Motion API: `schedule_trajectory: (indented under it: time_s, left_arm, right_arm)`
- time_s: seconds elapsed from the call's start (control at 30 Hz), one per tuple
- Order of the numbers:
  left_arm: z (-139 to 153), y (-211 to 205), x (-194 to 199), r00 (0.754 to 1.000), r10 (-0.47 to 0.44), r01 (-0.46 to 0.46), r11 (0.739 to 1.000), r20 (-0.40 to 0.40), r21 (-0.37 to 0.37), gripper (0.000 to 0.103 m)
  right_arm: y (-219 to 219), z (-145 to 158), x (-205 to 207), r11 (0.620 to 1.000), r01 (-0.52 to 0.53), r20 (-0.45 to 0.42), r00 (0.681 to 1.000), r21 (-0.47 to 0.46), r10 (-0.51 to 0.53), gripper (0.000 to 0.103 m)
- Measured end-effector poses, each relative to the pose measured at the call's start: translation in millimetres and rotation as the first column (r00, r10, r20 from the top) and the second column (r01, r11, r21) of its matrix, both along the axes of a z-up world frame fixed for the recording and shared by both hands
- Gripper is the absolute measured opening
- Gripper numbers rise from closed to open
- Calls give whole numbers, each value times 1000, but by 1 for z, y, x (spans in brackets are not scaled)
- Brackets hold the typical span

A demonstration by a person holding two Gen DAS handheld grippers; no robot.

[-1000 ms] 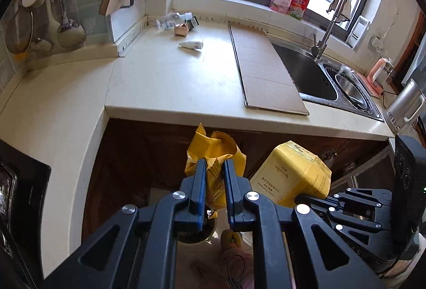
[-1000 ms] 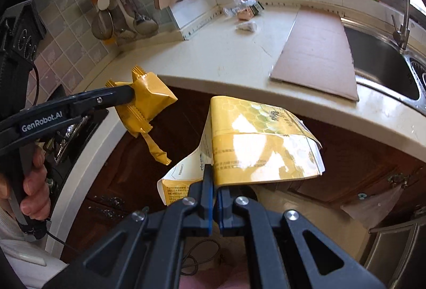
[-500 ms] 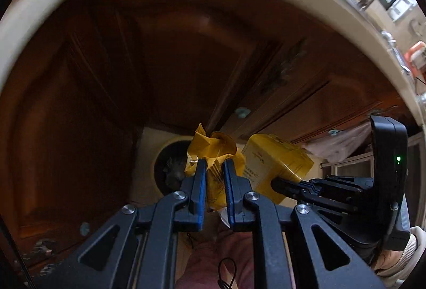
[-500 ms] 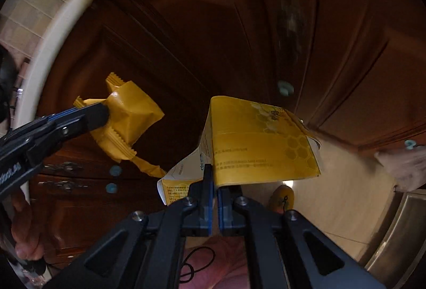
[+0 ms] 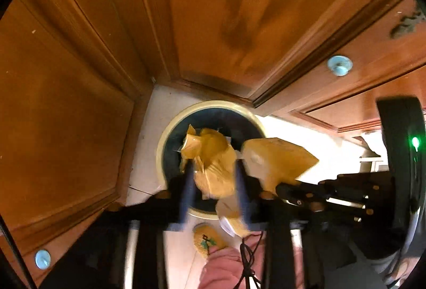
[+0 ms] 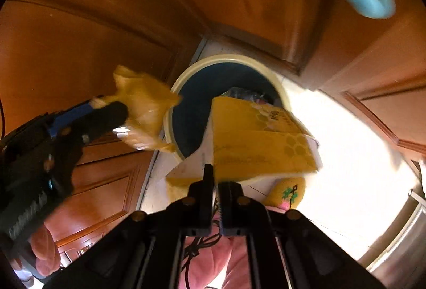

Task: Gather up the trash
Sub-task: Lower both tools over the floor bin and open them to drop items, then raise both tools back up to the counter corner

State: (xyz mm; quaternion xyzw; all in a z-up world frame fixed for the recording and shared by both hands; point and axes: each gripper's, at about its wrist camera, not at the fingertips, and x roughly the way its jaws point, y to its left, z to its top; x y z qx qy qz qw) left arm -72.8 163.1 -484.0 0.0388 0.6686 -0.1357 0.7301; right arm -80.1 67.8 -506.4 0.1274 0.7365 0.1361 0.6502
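Observation:
A round trash bin (image 5: 210,105) with a cream rim and dark inside stands on the floor in the cabinet corner; it also shows in the right wrist view (image 6: 226,60). My left gripper (image 5: 213,177) hangs over the bin with its fingers spread, and the crumpled yellow wrapper (image 5: 213,161) sits loose between them. In the right wrist view the wrapper (image 6: 143,108) is at the left gripper's tip beside the bin rim. My right gripper (image 6: 216,177) is shut on a flat yellow honeycomb-print package (image 6: 255,139) held over the bin; it also shows in the left wrist view (image 5: 277,158).
Brown wooden cabinet doors (image 5: 213,9) with pale blue knobs (image 5: 339,65) close in around the bin. A yellow slipper (image 6: 289,193) and a pink trouser leg (image 5: 226,265) are on the pale floor just below the grippers.
Both grippers have dropped from counter height to just above the bin. The left gripper's fingers have spread apart around the wrapper. The right gripper still clamps the package.

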Motion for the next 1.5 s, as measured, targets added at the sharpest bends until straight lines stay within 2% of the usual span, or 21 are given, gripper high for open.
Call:
schedule_trajectory:
  time_s: [0.03,0.1,0.2,0.43,0.67,0.93,1.13,1.23,1.37,1.5]
  left_arm:
    - [-2,2,0,1000,3,-4,1000,8,17,53]
    - [-1,8,1,1000,14,-14,1000,9,17,55]
    - [1,19,1,999,41,-41,999,-9,16,55]
    - [19,45,-1,995,91,-90,996,-33,24,55]
    - [73,64,-8,994,99,-98,995,-39,25,55]
    - [181,55,-7,998,55,-56,997,19,46,55]
    - [281,37,5,988,-9,7,1000,152,13,55]
    - [330,26,10,972,-39,42,999,231,-10,55]
    - [388,13,20,945,-61,75,997,321,-32,55]
    - [445,-6,27,892,-88,105,994,443,-15,57]
  right_arm:
    - [2,-4,3,1000,-4,-16,1000,14,4,6]
    - [7,-8,10,999,-4,-39,999,38,5,16]
    - [12,-8,11,1000,-6,-38,999,18,7,29]
    - [11,23,11,1000,18,-19,1000,1,-18,29]
    - [-7,83,-3,999,42,21,999,-23,-41,29]
    - [-17,179,-18,997,81,79,994,-7,-80,29]
    - [-19,275,-20,994,110,214,970,26,-113,29]
    - [-21,325,-21,993,119,307,944,23,-120,29]
    - [-31,392,-23,988,149,438,887,29,-147,29]
    - [-37,449,-19,986,164,554,821,3,-138,29]
